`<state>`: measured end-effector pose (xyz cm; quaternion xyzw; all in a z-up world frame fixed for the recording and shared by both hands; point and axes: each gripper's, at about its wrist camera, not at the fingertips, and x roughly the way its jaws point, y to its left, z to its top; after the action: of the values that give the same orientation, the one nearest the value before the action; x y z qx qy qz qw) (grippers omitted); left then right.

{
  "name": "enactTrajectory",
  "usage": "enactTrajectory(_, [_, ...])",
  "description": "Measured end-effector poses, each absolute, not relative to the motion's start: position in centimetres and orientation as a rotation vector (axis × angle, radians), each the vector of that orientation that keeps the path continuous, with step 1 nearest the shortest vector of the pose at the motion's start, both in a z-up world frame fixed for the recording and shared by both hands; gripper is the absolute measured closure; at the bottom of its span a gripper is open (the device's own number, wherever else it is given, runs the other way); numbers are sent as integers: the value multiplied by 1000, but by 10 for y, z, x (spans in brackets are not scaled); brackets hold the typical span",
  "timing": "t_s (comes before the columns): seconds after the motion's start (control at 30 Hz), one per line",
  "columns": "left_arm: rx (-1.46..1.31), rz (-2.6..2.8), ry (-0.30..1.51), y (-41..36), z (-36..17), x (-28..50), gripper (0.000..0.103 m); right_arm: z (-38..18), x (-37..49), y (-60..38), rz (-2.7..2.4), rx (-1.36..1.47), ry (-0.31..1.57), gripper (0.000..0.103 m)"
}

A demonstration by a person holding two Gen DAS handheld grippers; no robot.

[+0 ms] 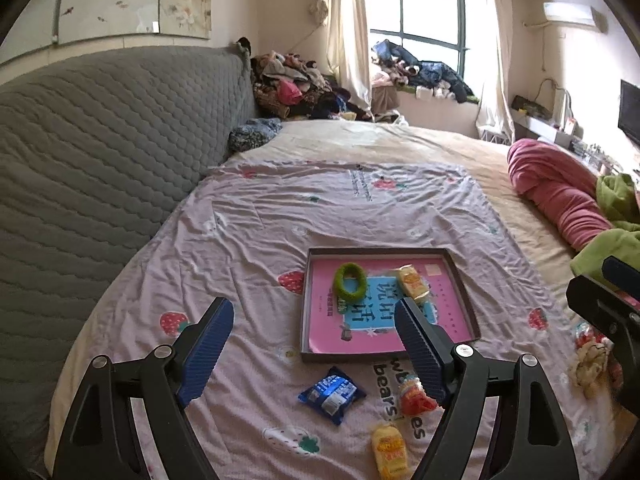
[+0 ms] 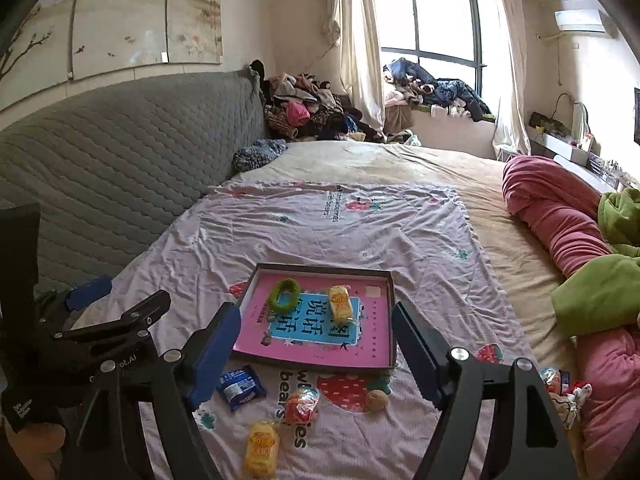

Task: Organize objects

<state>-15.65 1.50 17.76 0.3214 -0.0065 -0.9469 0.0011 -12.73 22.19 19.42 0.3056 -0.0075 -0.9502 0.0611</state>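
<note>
A shallow dark tray point(image 1: 464, 292) point(image 2: 394, 312) with a pink book cover inside lies on the bed sheet. In it are a green hair scrunchie point(image 1: 350, 282) point(image 2: 284, 293) and a yellow snack pack point(image 1: 412, 282) point(image 2: 341, 302). In front of the tray lie a blue snack pack point(image 1: 332, 394) point(image 2: 241, 387), a red-orange snack pack point(image 1: 414, 398) point(image 2: 302, 402) and another yellow snack pack point(image 1: 390, 454) point(image 2: 262, 452). A small brown ball point(image 2: 377, 400) lies to their right. My left gripper point(image 1: 314, 332) is open and empty above the sheet. My right gripper point(image 2: 316, 336) is open and empty, near the tray's front edge.
Small items point(image 2: 568, 396) lie at the right by a pink blanket point(image 2: 560, 216) and green blanket point(image 2: 600, 292). A grey quilted headboard point(image 1: 100, 160) runs along the left. Clothes point(image 1: 296, 88) are piled at the bed's far end.
</note>
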Motion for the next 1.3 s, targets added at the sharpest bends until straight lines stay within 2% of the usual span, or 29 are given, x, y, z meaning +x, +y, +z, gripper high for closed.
enactTrajectory(0.73, [934,-3018,-18,12,214,-86,19,233,-50,213,-2892,822,15,21])
enactTrajectory(1.3, [1037,-2985,-43,17,177,-62,18,202,-17,216,-2870,908,24,20])
